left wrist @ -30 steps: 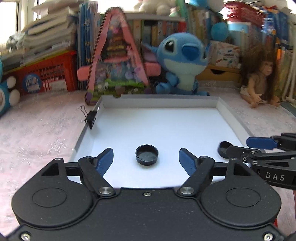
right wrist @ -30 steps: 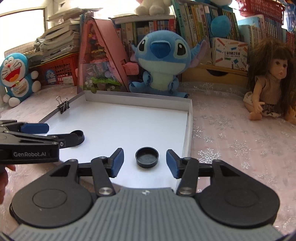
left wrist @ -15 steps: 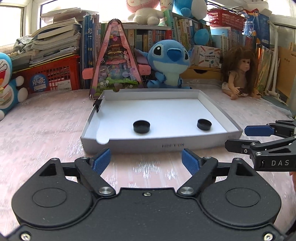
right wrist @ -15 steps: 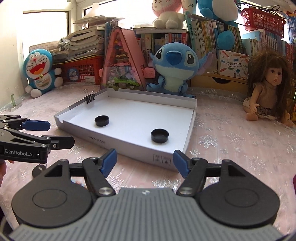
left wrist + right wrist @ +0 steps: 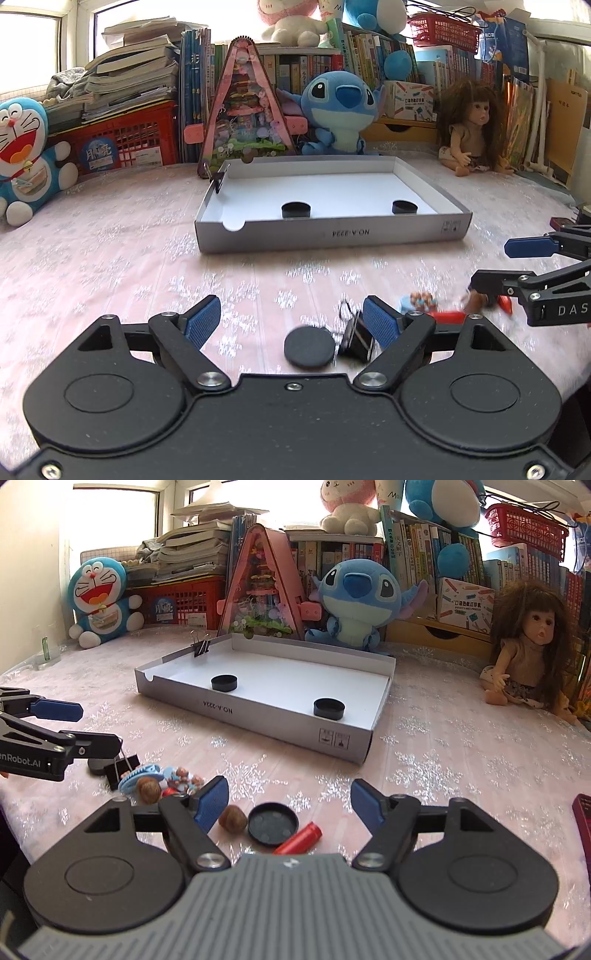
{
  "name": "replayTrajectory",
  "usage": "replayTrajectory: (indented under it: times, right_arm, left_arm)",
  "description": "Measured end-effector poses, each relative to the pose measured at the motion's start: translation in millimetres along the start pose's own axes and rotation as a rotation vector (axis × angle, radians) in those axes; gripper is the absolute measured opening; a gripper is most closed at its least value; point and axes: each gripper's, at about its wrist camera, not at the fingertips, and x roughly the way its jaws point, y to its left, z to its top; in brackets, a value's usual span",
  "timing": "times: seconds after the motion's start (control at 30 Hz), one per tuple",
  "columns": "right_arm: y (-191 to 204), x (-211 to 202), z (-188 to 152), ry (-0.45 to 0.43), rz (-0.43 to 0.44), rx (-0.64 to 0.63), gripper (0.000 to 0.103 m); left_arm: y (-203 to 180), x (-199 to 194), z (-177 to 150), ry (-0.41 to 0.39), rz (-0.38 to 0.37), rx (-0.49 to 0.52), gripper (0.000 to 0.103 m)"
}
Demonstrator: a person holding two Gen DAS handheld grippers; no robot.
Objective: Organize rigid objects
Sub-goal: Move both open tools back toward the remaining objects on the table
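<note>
Though walnut (image 5: 232, 820) hidden from left

4 black round caps: 2 in the white tray (image 5: 255, 716), namely (image 5: 224, 683) and (image 5: 329, 708), and 2 on the worktop (image 5: 461, 760), namely (image 5: 272, 823) and (image 5: 96, 766). 2 black binder clips: 1 on the tray wall (image 5: 201, 647), 1 on the worktop (image 5: 120, 770). 2 walnuts (image 5: 232, 820) (image 5: 149, 792). 1 red cylinder (image 5: 300, 839). 1 blue hair clip (image 5: 138, 776). 2 hand-held grippers (image 5: 290, 805) (image 5: 291, 321).
</note>
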Motion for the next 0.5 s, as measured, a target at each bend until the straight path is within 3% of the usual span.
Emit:
replayTrajectory:
  times: [0.27, 0.5]
  right_arm:
    - [2, -10, -10, 0.008, -0.004, -0.038, 0.083]
    - [0, -8, -17, 0.030, -0.013, -0.030, 0.083]
  left_arm:
    - [1, -12, -15, 0.015, -0.007, 0.047, 0.082]
    - [-1, -9, -21, 0.029, -0.023, 0.040, 0.071]
